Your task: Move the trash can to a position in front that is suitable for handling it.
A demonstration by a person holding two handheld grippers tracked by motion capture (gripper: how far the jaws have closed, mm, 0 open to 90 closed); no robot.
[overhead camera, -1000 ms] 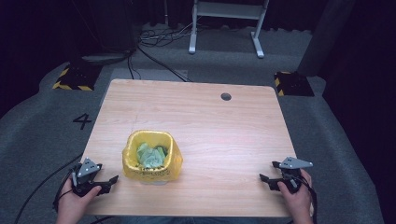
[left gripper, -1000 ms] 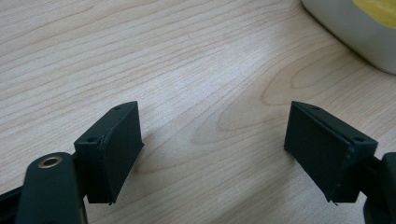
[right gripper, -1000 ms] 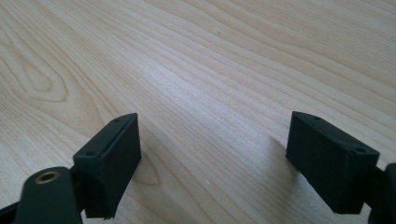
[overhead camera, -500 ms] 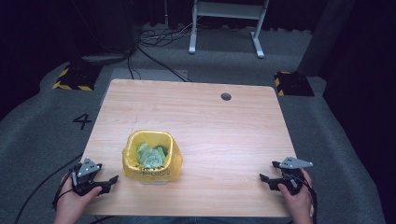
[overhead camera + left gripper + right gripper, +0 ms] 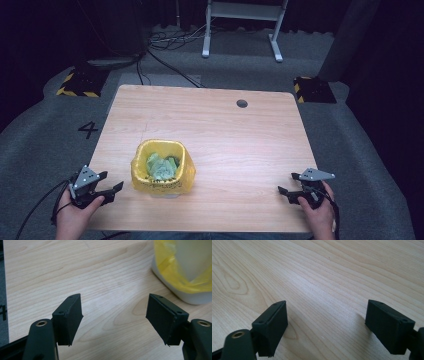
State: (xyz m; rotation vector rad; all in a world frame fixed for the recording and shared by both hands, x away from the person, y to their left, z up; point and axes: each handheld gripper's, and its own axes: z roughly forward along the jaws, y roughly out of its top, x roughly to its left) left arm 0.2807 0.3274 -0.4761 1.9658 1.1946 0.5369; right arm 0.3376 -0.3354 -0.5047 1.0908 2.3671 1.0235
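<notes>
A small white bin (image 5: 165, 187) lined with a yellow bag stands on the table's front left, with crumpled green paper (image 5: 160, 166) inside. My left gripper (image 5: 111, 182) lies just left of the bin, pointing toward it. Its jaws have just been closing a little but still stand open with only bare wood between them (image 5: 113, 307). The bin's lower wall (image 5: 190, 293) shows at the upper right of the left gripper view. Near the front right corner my right gripper (image 5: 286, 183) is open over bare wood (image 5: 325, 312), pointing left.
The wooden table (image 5: 235, 140) has a dark cable hole (image 5: 242, 103) near its far edge. Beyond the table, a white metal stand (image 5: 240, 30) and cables lie on grey carpet. A "4" (image 5: 88, 129) marks the floor at the left.
</notes>
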